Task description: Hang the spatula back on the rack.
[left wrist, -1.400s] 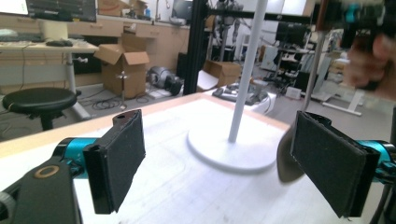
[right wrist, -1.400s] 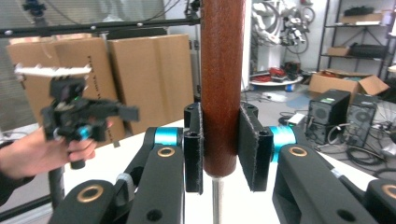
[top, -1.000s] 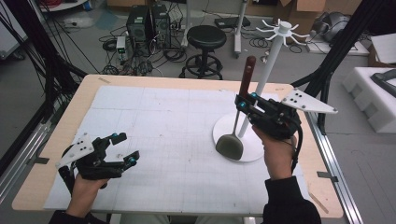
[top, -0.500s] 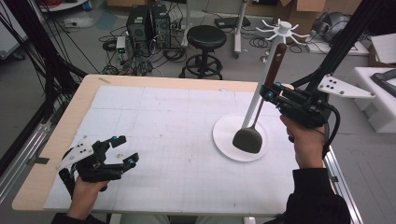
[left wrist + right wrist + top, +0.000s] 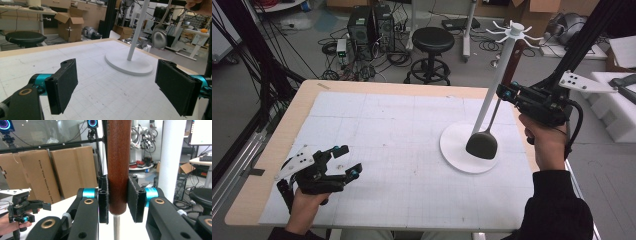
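The ladle (image 5: 484, 142) is held by its wooden handle in the right gripper's (image 5: 508, 92) closed fingers (image 5: 103, 198), near the hook stand (image 5: 499, 75), probably for hanging. The left gripper (image 5: 346, 161) is rested open on the surface (image 5: 402, 125).

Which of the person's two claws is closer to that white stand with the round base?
The right claw: it holds a ladle right beside the white stand. The left claw hovers open over the table's near left corner, well away from it.

The ladle (image 5: 119, 165) has a smooth, reddish-brown wooden handle and a glossy metal bowl. The stand (image 5: 469, 148) looks matt white. Pale wood edges the surface (image 5: 297, 112) under gridded white paper.
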The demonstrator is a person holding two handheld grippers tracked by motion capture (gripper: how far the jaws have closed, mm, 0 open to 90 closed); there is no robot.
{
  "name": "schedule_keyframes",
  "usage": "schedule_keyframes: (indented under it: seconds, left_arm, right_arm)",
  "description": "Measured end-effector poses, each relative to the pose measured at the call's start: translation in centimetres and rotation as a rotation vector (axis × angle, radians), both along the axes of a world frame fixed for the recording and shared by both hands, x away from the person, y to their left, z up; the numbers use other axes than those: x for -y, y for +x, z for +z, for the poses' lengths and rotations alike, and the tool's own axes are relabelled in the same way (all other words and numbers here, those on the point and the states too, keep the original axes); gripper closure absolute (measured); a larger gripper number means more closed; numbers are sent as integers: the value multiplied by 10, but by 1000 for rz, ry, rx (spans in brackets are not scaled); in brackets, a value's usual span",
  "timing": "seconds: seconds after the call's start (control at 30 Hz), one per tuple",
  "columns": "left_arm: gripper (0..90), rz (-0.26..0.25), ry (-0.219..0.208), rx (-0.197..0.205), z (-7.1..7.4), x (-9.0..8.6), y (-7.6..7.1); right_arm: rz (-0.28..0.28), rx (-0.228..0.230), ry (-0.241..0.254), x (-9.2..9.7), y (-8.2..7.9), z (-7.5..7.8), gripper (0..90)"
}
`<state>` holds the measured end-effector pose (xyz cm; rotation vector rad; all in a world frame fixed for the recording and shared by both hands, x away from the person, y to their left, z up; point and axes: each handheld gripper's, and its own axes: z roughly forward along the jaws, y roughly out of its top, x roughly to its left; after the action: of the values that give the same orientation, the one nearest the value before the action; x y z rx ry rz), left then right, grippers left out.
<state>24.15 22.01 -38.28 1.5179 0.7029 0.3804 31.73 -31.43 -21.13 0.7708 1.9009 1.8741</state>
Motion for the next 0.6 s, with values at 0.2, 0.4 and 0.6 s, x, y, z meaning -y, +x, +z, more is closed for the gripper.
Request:
schedule_keyframes:
  seconds: [0.2, 0.4, 0.6]
  left_arm:
    - [185, 1, 5, -2, 0, 0, 1]
    - [185, 1, 13, -6, -1, 0, 1]
    - [185, 9, 4, -9, -2, -2, 2]
  right_arm:
    - [-23, -17, 4, 4, 9, -3, 736]
    - [-34, 0, 15, 3, 9, -7, 721]
    - [-133, 33, -39, 3, -4, -19, 416]
